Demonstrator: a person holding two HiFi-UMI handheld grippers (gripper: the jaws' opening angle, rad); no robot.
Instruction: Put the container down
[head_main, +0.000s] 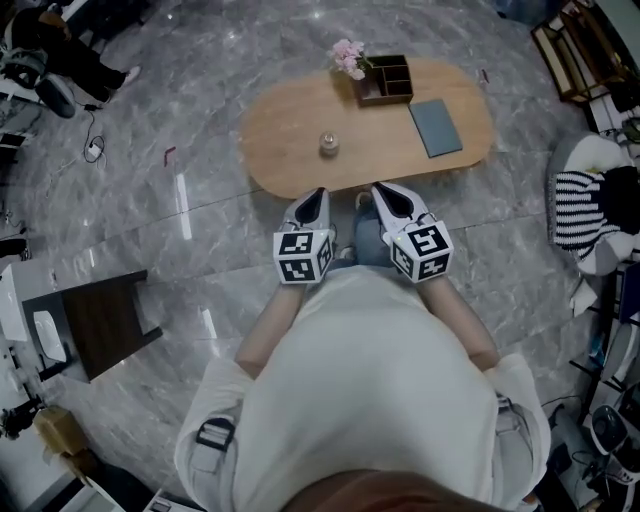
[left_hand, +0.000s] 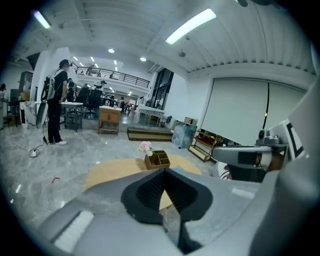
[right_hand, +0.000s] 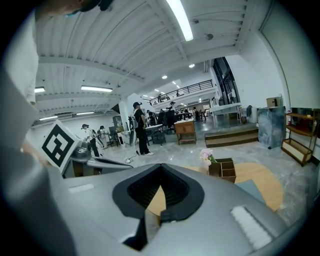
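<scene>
Container (head_main: 328, 144) stands upright on the counter (head_main: 285, 125), well apart from the wooden organizer (head_main: 386, 80) — looks set down already. Left tongs (head_main: 318, 196) and right tongs (head_main: 380, 190) are both closed on nothing, held close to the body — probably just keeping clear.

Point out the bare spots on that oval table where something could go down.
The table's whole left end, left of the small jar, is bare. So are the near strip between jar and grey pad, and the right tip beyond the pad. Crowded: the far middle, with the compartment box and pink flowers.
</scene>
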